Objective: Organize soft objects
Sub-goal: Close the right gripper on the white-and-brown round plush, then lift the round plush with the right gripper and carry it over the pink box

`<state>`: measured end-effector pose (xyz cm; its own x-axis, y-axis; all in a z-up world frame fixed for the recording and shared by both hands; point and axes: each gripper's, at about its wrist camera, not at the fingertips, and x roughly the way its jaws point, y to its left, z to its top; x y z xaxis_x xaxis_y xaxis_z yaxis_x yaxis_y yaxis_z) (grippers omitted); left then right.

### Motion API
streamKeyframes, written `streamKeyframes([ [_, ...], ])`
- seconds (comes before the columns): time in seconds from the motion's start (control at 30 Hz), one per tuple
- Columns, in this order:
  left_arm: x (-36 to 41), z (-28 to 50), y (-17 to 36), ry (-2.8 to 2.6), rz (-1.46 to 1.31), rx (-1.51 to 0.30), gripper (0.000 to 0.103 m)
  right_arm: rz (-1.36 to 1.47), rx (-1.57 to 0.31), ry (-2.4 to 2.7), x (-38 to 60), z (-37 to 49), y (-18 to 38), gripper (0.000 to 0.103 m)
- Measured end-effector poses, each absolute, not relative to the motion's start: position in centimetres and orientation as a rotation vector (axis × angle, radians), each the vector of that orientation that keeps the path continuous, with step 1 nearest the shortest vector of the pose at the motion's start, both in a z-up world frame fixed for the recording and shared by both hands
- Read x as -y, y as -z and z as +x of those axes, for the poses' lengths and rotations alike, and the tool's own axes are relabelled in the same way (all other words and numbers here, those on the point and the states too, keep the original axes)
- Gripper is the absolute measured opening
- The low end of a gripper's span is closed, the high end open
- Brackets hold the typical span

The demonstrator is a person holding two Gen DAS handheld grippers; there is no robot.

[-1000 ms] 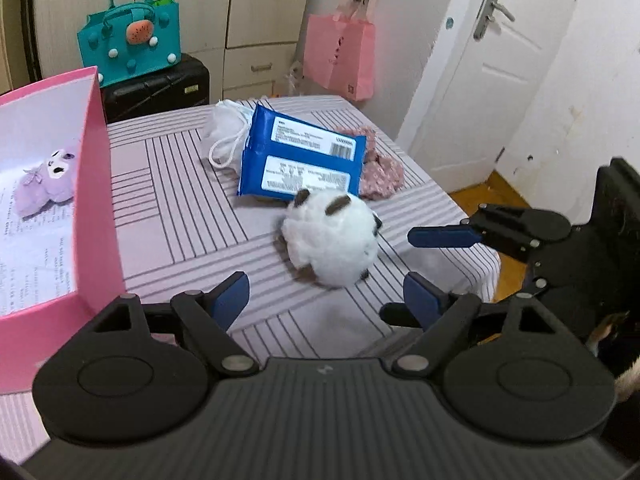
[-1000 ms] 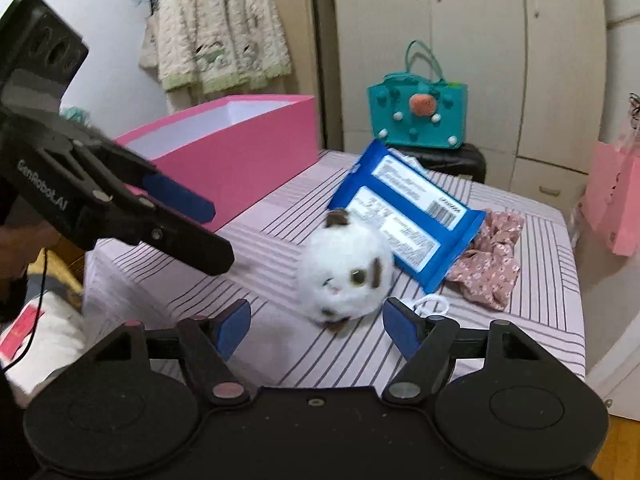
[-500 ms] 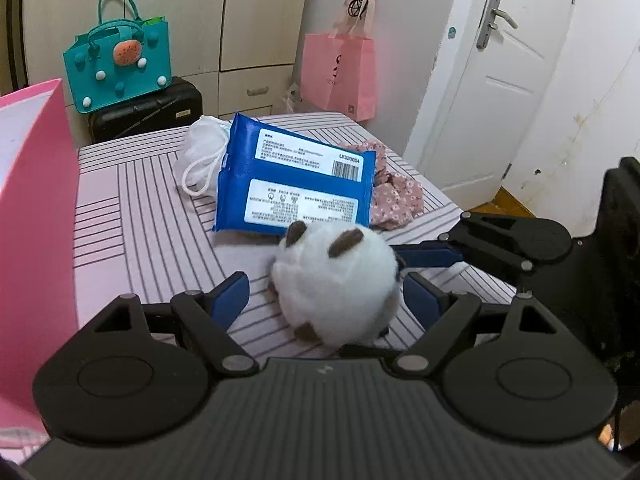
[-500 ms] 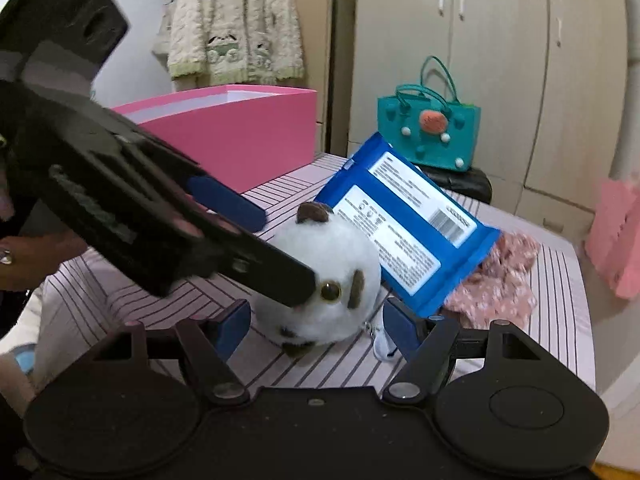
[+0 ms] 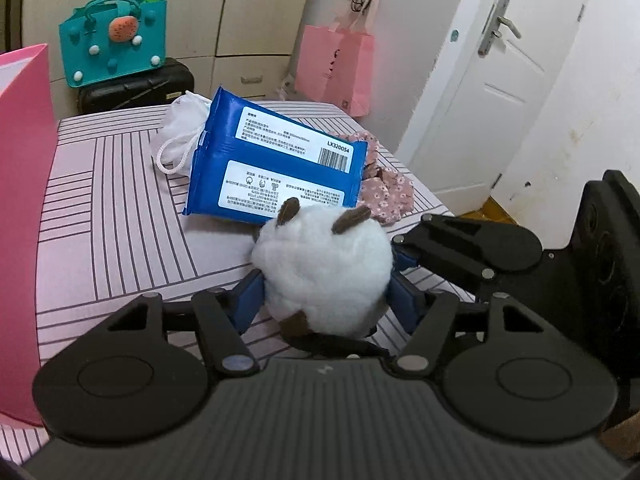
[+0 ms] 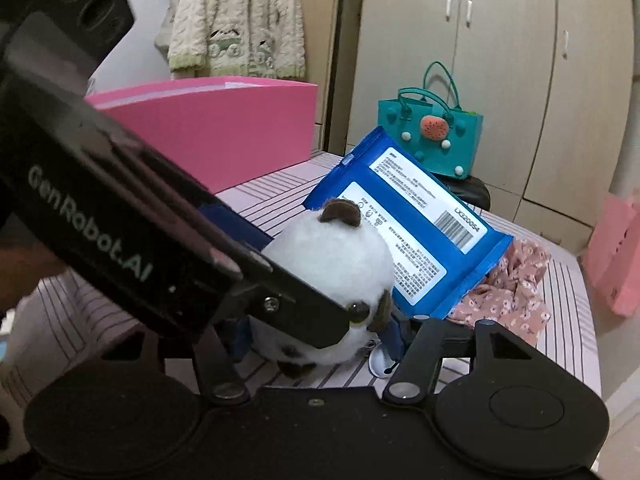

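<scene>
The white plush toy (image 5: 324, 276) sits on the striped tabletop (image 5: 112, 216) near its front edge, just in front of the blue wipes pack (image 5: 276, 172), and lies between the fingers of both grippers at once. The left gripper (image 5: 324, 300) is closing with its blue pads against the toy's flanks; the right gripper (image 6: 316, 336) is closing on it crosswise. Being round, the toy offers no long axis, so neither hand is nearer.
</scene>
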<state>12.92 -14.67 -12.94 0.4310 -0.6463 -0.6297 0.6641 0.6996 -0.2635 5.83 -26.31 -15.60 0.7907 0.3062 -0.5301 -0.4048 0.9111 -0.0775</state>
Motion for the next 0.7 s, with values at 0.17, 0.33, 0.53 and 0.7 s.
streamKeyframes([
  [0.17,14.8,12.2,12.6,0.788,0.025,-0.777,0.065,-0.16,-0.551,-0.371,26.0,5.3,15.4,0.065],
  [0.33,14.4,11.6,12.0,0.786,0.026,-0.797,0.065,-0.141,-0.569,-0.361,25.4,4.5,14.8,0.065],
  [0.53,13.3,11.2,11.2,0.782,-0.012,-0.823,0.065,-0.086,-0.607,-0.358,25.0,4.3,13.6,0.065],
  [0.7,12.0,10.9,10.4,0.772,-0.041,-0.868,0.065,-0.085,-0.627,-0.371,23.8,3.5,12.8,0.065],
])
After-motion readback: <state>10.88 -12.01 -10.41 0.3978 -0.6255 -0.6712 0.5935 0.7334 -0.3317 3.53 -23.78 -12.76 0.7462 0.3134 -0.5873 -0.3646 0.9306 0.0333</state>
